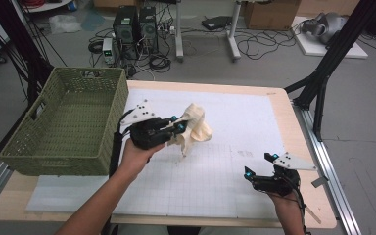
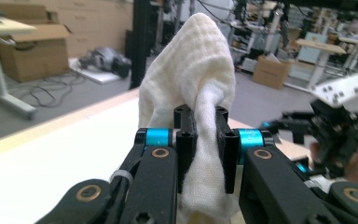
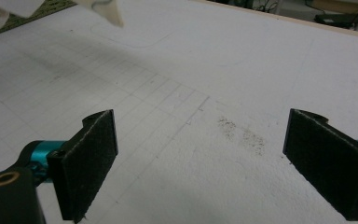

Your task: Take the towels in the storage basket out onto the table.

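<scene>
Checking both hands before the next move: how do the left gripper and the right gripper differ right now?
The left gripper is shut on the cream waffle-weave cloth; the right gripper stands wide open with nothing between its pads. The left gripper holds the cloth up beside the green woven basket; the right gripper sits low over the white gridded mat near the table's right edge. Both are black with blue fittings and a grey plate.

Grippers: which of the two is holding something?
The left gripper: its jaws are clamped on a white cloth beside the green basket. The right gripper stands wide open over the mat.
</scene>
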The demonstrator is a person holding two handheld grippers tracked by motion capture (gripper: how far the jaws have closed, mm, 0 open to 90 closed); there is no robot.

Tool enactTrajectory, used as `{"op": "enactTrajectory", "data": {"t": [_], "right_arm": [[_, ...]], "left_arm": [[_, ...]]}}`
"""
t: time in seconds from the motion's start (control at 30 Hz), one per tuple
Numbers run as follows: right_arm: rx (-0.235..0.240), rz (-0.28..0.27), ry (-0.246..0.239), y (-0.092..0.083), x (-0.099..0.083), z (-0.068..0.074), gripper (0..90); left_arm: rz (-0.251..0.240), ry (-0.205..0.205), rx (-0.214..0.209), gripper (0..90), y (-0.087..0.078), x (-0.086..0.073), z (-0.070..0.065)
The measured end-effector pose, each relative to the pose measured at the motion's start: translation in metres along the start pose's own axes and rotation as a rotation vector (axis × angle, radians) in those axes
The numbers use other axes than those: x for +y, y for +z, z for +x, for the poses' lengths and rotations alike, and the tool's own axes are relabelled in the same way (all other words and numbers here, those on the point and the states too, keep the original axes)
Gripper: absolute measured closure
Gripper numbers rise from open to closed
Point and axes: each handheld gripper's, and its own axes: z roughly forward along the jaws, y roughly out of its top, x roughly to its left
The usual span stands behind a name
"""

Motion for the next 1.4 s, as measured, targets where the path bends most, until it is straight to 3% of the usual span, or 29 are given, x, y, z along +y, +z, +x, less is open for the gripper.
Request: {"op": "enactTrajectory", "data": {"t": [0.27,0.47,0.57,0.67,0.73,0.83,0.87,1.0,1.17,1.23,1.4], "right_arm": [[-0.005,0.005,-0.006,0.000,0.000,0.000,9.2],[-0.003,0.015,-0.013,0.002,0.000,0.001,9.2],[-0.004,0.020,-0.009,0.002,-0.001,0.000,9.2],[-0.006,0.028,-0.010,0.002,-0.001,0.000,9.2],[-0.008,0.033,-0.016,0.003,-0.001,0.001,9.2],[-0.009,0.033,-0.023,0.002,-0.002,0.001,9.2],[-0.009,0.033,-0.023,0.002,-0.002,0.001,9.2],[-0.006,0.041,-0.035,0.003,-0.002,0.001,9.2],[0.000,0.040,-0.046,0.006,0.000,0.004,9.2],[-0.003,0.041,-0.072,0.008,0.001,0.006,9.2],[-0.011,0.056,-0.104,0.013,0.002,0.009,9.1]], "left_arm": [[0.063,-0.024,-0.026,81.3,0.021,-0.031,-0.008],[0.127,-0.060,0.026,80.7,0.037,-0.055,0.004],[0.158,-0.061,0.093,80.6,0.046,-0.063,0.014],[0.207,-0.055,0.203,75.9,0.053,-0.072,0.026],[0.236,-0.086,0.294,60.8,0.054,-0.078,0.035],[0.230,-0.100,0.370,39.2,0.048,-0.080,0.042],[0.221,-0.092,0.379,39.2,0.044,-0.079,0.044],[0.176,-0.035,0.397,32.1,0.024,-0.070,0.046],[0.140,-0.037,0.356,24.2,0.001,-0.069,0.045],[0.142,-0.022,0.336,19.8,-0.007,-0.071,0.042],[0.140,0.002,0.314,19.5,-0.021,-0.079,0.037]]}}
